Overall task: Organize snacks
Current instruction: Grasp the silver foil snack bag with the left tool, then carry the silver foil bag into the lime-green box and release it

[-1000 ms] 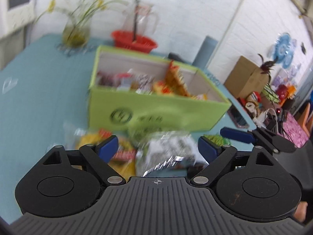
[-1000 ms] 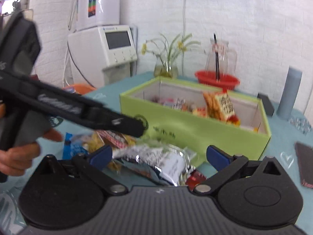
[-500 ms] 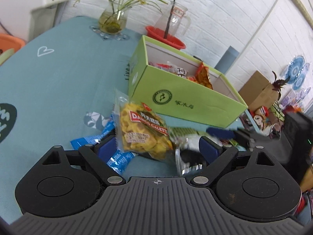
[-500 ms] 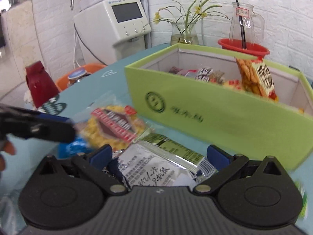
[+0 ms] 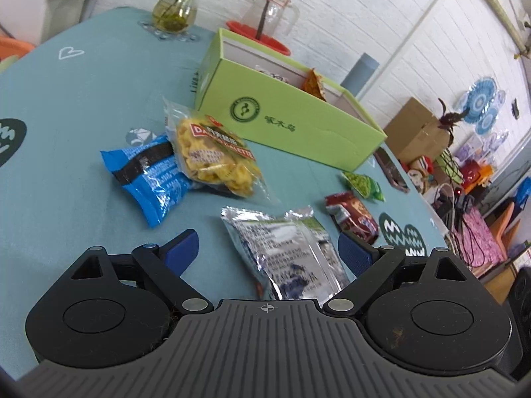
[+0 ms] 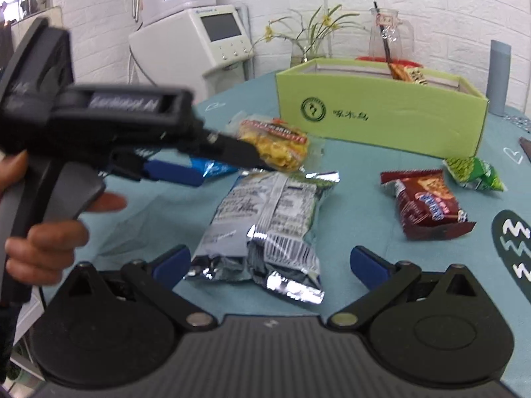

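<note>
Both grippers — left gripper and right gripper — were held spread and empty over the silver packet, presumably bound for the green box.

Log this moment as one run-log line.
left gripper: open, empty | right gripper: open, empty | silver packet: on table, between right jaws, ungrasped | green box: partly filled | four snacks loose

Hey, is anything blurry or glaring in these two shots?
Right wrist view: the left hand-held gripper crossing the frame is motion-blurred, while the silver packet is sharp with foil glare. Left wrist view: mostly sharp, with fisheye bending at the edges.
</note>
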{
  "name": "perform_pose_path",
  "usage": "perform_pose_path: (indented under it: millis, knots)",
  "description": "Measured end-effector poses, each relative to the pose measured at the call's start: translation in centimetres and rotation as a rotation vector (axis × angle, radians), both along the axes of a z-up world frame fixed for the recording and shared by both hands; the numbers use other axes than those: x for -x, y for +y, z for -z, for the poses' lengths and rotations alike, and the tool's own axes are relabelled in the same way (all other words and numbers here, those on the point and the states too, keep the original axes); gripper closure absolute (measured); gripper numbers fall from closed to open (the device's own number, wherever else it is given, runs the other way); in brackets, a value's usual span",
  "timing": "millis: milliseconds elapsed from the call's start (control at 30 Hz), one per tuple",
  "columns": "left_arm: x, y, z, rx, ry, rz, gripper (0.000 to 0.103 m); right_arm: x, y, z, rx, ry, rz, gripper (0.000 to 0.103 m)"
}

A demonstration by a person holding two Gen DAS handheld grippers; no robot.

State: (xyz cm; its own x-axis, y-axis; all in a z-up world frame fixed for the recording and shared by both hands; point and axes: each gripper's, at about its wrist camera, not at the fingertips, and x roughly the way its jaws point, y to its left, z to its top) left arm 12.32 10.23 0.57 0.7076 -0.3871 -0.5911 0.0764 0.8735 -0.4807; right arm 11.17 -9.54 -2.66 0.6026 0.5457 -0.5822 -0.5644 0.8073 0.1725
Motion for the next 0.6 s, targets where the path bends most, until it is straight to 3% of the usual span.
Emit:
perform_pose_path:
  millis: [233,367,400,467,500,600]
  knots:
    - [-0.9,-2.2,1.0,-0.017,0.045,0.078,0.02,-1.3,2.3,0.4,0.056,-0.003,-0.066,0.002]
    - [-1.5,-2.7,1.9,-0.038,0.065,0.102,0.025,-2.2,2.7,1.2,0.068,0.015,-0.068,0.002]
    - [-1.5,-2.7,2.0,-0.043,0.049,0.103,0.028,-2.4,2.8,1.4,0.064,0.027,-0.069,0.002]
    - [-1.6,-2.7,2.2,-0.039,0.035,0.133,0.049,-2.4,2.6,1.6,0.042,0.026,-0.079,0.004]
    - [-1.6,-2.4,2.3,0.021,0.044,0.165,0.062,-2.3,2.6,1.5,0.037,0.027,-0.087,0.008]
    - [-1.1,-2.5,1.2,0.041,0.018,0.181,0.066,-0.9,2.8,0.2,0.051,-0.028,-0.088,0.018]
